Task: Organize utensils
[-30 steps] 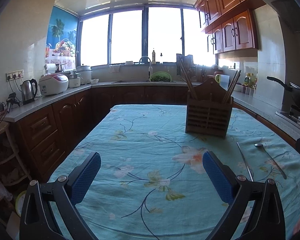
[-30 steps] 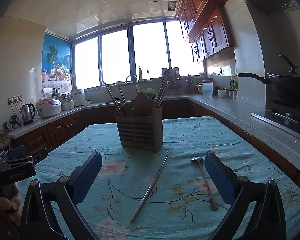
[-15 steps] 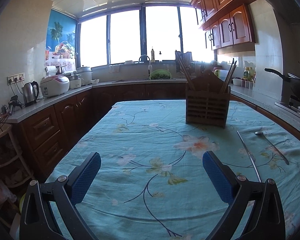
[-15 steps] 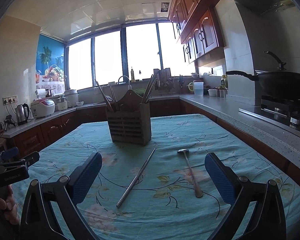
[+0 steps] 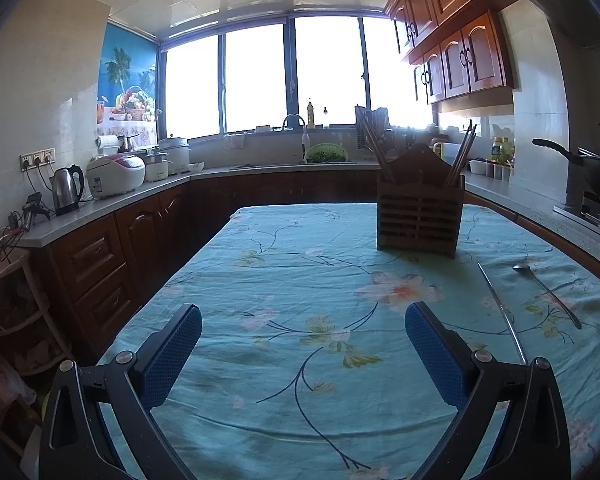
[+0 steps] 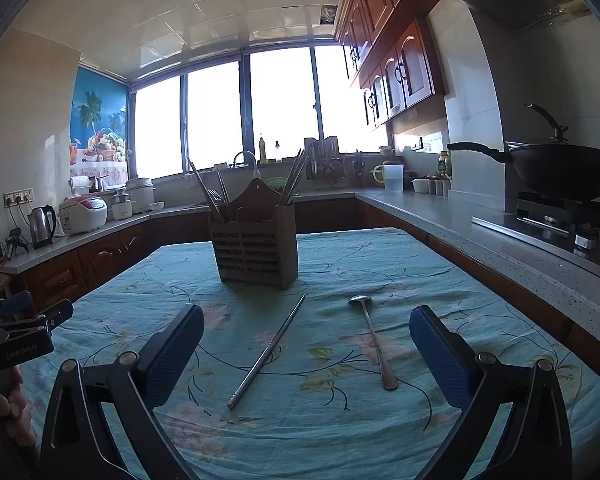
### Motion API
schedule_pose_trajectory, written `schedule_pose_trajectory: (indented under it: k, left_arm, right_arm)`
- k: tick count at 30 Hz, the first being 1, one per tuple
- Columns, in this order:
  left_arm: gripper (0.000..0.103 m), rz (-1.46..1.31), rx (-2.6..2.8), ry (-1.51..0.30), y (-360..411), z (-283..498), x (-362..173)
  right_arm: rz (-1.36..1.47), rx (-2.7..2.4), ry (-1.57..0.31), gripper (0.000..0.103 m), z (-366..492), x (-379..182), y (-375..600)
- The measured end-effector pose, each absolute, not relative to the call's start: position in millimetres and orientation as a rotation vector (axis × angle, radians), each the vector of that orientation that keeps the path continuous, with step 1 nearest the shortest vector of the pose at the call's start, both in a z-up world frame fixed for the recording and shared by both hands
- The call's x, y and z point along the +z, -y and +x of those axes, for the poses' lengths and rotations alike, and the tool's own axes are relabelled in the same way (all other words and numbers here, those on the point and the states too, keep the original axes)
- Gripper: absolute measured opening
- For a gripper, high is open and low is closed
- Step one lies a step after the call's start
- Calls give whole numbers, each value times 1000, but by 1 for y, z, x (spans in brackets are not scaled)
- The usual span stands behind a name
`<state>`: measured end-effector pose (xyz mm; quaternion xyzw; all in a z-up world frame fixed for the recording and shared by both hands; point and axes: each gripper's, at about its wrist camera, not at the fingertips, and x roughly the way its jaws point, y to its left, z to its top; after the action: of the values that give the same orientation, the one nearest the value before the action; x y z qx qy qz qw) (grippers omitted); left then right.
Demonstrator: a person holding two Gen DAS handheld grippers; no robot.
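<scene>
Over the tablecloth, both hand-held grippers, left and right, gape wide (nothing held).

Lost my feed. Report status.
Left gripper, right gripper open, empty. Steel chopstick, steel spoon flat on floral cloth. Slatted wooden holder beyond, unobstructed.

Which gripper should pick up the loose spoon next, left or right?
Right. The spoon lies between the open right gripper fingers, while for the open left gripper it sits off to the right edge.
</scene>
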<state>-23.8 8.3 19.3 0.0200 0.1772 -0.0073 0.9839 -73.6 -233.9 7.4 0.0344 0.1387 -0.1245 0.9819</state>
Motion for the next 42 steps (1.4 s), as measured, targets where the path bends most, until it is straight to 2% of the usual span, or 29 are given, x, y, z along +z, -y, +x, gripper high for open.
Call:
schedule_pose_trajectory:
  k: [42]
  left_arm:
    - [102, 49, -27, -346, 13, -32, 23]
  right_arm:
    - [56, -212, -268, 103, -73, 8, 230]
